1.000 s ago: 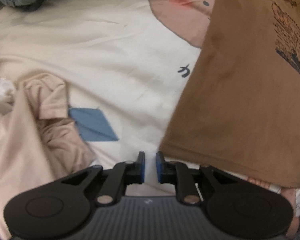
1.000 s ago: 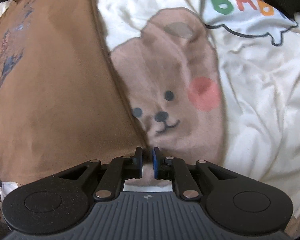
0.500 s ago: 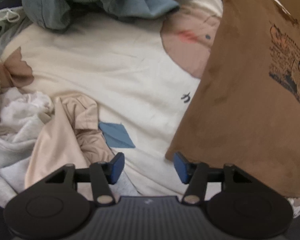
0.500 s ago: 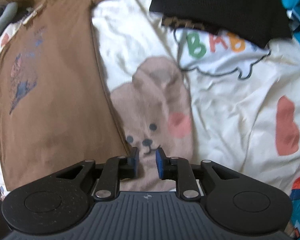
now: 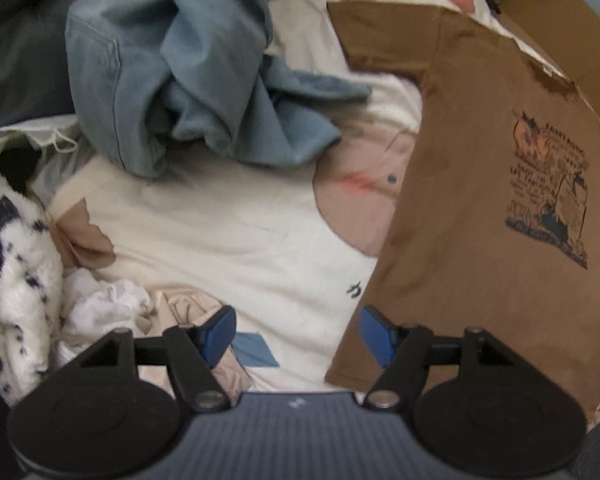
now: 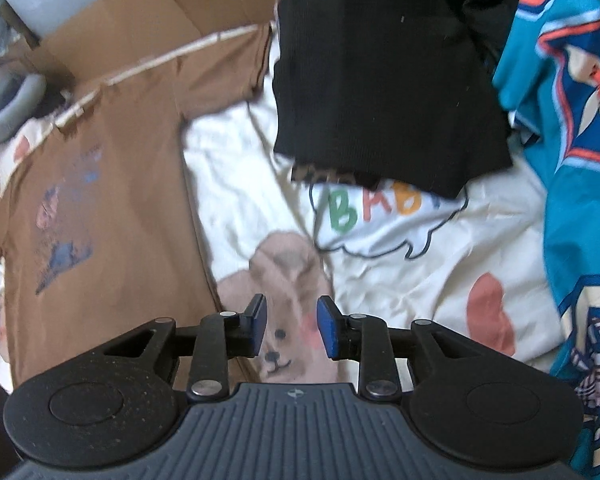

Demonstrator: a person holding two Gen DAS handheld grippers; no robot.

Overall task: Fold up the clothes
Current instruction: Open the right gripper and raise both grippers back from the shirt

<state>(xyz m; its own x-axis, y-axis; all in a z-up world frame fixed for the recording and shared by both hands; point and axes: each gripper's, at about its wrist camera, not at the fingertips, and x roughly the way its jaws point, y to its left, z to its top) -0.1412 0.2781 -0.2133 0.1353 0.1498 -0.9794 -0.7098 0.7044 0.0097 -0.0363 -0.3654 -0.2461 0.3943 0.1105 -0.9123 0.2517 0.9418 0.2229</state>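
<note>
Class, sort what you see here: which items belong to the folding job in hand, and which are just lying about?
In the job:
- brown printed cotton T-shirt, spread flat
- left claw, open
- right claw, open

Lying about:
- crumpled blue-grey denim garment
- folded black ribbed knit
- brown cardboard box
- cream bear-print bedsheet

"BAB" in green, red and orange letters is printed on the bedsheet [image 6: 380, 240]; the brown T-shirt [image 5: 480, 208] print text is illegible
</note>
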